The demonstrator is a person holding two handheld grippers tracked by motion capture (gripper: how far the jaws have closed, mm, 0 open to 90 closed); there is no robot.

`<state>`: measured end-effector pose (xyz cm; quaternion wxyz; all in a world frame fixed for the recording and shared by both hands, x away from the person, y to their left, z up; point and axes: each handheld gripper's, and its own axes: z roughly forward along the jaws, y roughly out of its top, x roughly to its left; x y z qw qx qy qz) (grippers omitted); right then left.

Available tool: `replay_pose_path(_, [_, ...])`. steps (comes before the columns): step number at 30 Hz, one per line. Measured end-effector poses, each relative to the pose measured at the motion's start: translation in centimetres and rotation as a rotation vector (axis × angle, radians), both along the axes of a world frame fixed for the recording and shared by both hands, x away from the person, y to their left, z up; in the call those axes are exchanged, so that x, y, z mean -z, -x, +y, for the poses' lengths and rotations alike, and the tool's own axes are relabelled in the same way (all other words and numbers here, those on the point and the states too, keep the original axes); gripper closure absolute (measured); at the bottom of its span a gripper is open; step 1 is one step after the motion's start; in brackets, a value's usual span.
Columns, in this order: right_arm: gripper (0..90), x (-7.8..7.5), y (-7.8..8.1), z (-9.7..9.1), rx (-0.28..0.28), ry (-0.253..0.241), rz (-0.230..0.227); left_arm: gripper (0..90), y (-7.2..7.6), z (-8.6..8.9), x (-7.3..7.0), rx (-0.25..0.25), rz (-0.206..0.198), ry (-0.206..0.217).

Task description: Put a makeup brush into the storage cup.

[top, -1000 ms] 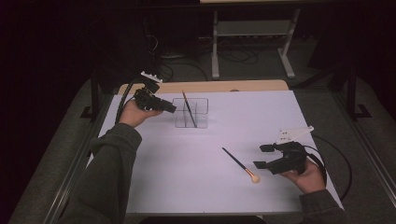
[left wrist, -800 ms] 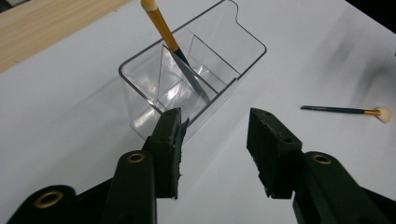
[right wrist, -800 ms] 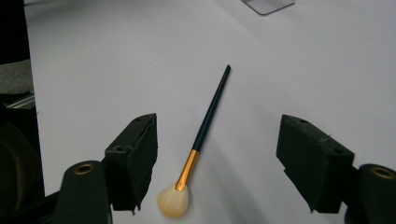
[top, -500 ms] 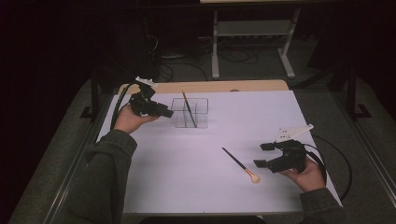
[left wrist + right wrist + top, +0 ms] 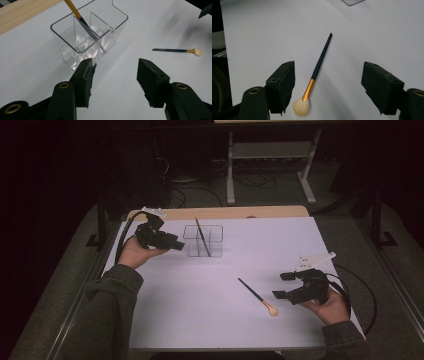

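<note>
Brushes are the things in hand: one with a pale round head (image 5: 264,302) lies flat on the white table (image 5: 210,320), just ahead of the right gripper (image 5: 283,285), whose jaws stand spread with nothing between them; in the right gripper view it (image 5: 315,72) lies between the two jaws' lines, head nearest the left jaw. Another brush (image 5: 202,237) leans tilted inside a clear divided box (image 5: 214,231) near the table's far edge. Beside that box the left gripper (image 5: 178,245) has just been opening its jaws, empty, apart from the box (image 5: 65,30). No writing on the brush handles is legible
</note>
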<state>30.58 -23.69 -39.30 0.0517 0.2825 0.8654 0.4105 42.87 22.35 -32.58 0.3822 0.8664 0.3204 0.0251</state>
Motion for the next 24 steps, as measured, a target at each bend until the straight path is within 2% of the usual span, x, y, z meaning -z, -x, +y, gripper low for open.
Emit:
replay_pose_path(3, [26.0, 0.0, 0.0, 0.0, 0.0, 0.004, -0.003, 44.0, 0.3, 0.0, 0.0, 0.005, -0.001, -0.013])
replay_pose_path(12, [26.0, 0.1, 0.0, 0.0, 0.0, 0.013, 0.0, 43.0, 1.3, 0.3, 0.5, 0.011, -0.004, 0.002])
replay_pose_path(14, [26.0, 0.2, 0.0, 0.0, 0.002, 0.013, 0.003, 42.8, 1.4, 0.3, 0.5, 0.024, -0.009, -0.008])
replay_pose_path(15, [26.0, 0.2, -0.1, 0.0, 0.002, 0.014, 0.005, 42.8, 1.6, 0.3, 0.6, 0.023, -0.008, 0.003])
replay_pose_path(16, [26.0, 0.2, -0.1, 0.0, 0.001, 0.015, 0.004, 42.7, 1.7, 0.3, 0.5, 0.032, -0.01, -0.01])
replay_pose_path(17, [26.0, 0.2, -0.1, 0.0, 0.0, 0.015, 0.003, 42.7, 1.8, 0.2, 0.6, 0.024, -0.008, 0.001])
replay_pose_path(24, [26.0, 0.2, 0.0, -0.2, 0.005, 0.01, 0.002, 41.6, 2.3, 0.2, 0.5, 0.034, -0.018, 0.001])
